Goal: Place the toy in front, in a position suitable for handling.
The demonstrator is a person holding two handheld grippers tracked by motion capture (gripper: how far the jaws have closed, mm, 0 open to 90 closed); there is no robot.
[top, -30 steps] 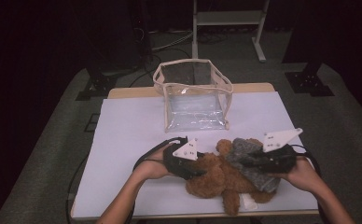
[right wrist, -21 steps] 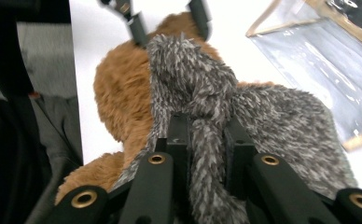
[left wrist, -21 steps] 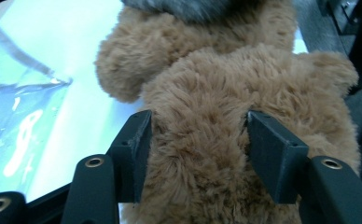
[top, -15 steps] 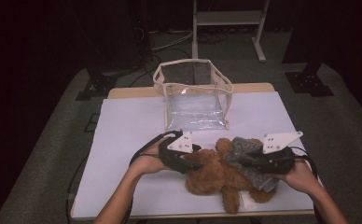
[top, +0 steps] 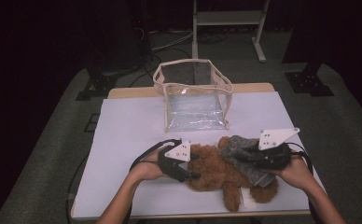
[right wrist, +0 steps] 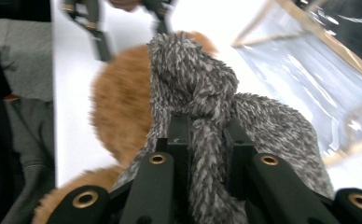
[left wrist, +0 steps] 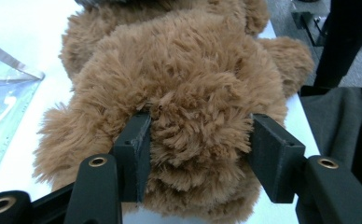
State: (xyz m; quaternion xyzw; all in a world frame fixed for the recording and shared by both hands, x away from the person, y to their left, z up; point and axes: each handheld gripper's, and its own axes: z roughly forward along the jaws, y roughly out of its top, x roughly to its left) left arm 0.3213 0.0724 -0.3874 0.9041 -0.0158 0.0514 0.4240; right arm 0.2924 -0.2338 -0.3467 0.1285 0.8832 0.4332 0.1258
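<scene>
A brown plush teddy bear (top: 214, 170) lies on the white table (top: 128, 126) near its front edge. My left gripper (top: 194, 168) comes at it from the left. Its jaws have just been closing, and in the left gripper view (left wrist: 200, 135) the pads press into the fur of the bear (left wrist: 193, 70) on both sides. A grey fuzzy knit scarf (top: 237, 145) lies over the bear's right part. My right gripper (top: 253, 156) is shut on a bunched fold of that scarf (right wrist: 193, 74), seen between the jaws (right wrist: 207, 128), with the bear (right wrist: 118, 107) beneath.
A clear plastic bag (top: 195, 105) with beige trim stands open behind the bear at mid table; it also shows as the bag (left wrist: 2, 102) and the bag (right wrist: 309, 70). A metal stand (top: 226, 18) rises beyond the table. The table's front edge is close to the bear.
The left gripper's jaws have closed in on the bear's fur. The right gripper has edged a little left with the scarf. The bear and bag stay in place.
</scene>
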